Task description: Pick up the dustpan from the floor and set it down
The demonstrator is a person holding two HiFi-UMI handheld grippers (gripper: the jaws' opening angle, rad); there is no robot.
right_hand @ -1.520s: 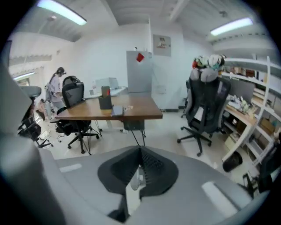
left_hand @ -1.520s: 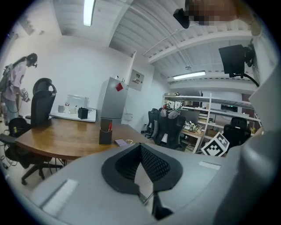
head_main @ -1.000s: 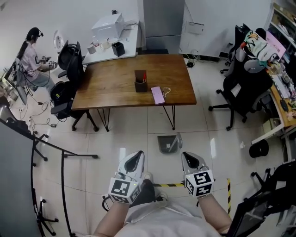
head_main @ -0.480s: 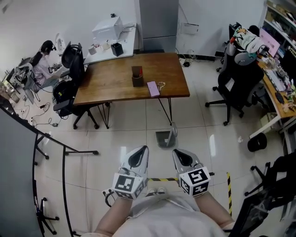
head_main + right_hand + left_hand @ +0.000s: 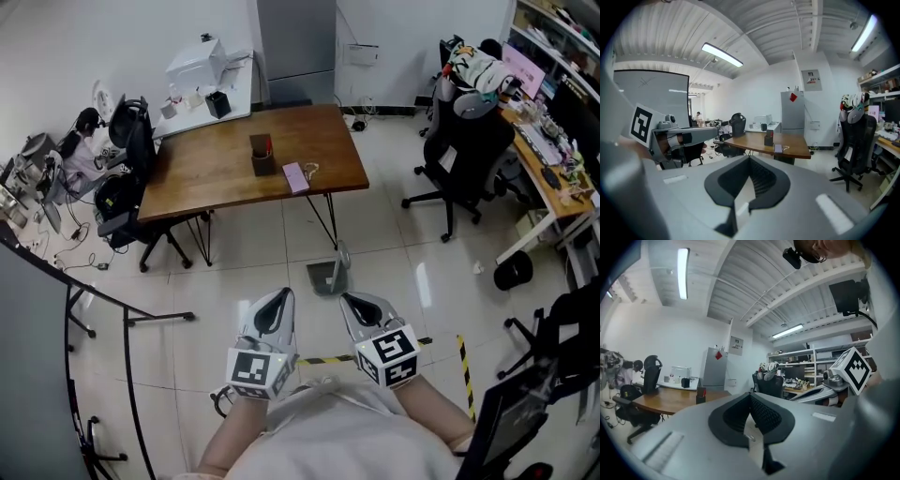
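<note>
A grey dustpan with an upright handle stands on the tiled floor, just in front of the wooden table. Both grippers are held side by side a short way this side of it, not touching it. My left gripper is shut with nothing in it, and its jaws meet at the tip. The right gripper is also shut and empty, pointing a little downward in its own view. Neither gripper view shows the dustpan, as each gripper's body hides the floor.
On the table stand a dark pen holder and a pink flat item. Black office chairs stand at the left and right. A black tubular rack is at the left, and yellow-black tape marks the floor.
Both grippers have risen a little and moved forward towards the dustpan, staying shut. The head view has swung, so the table and dustpan sit further left.
</note>
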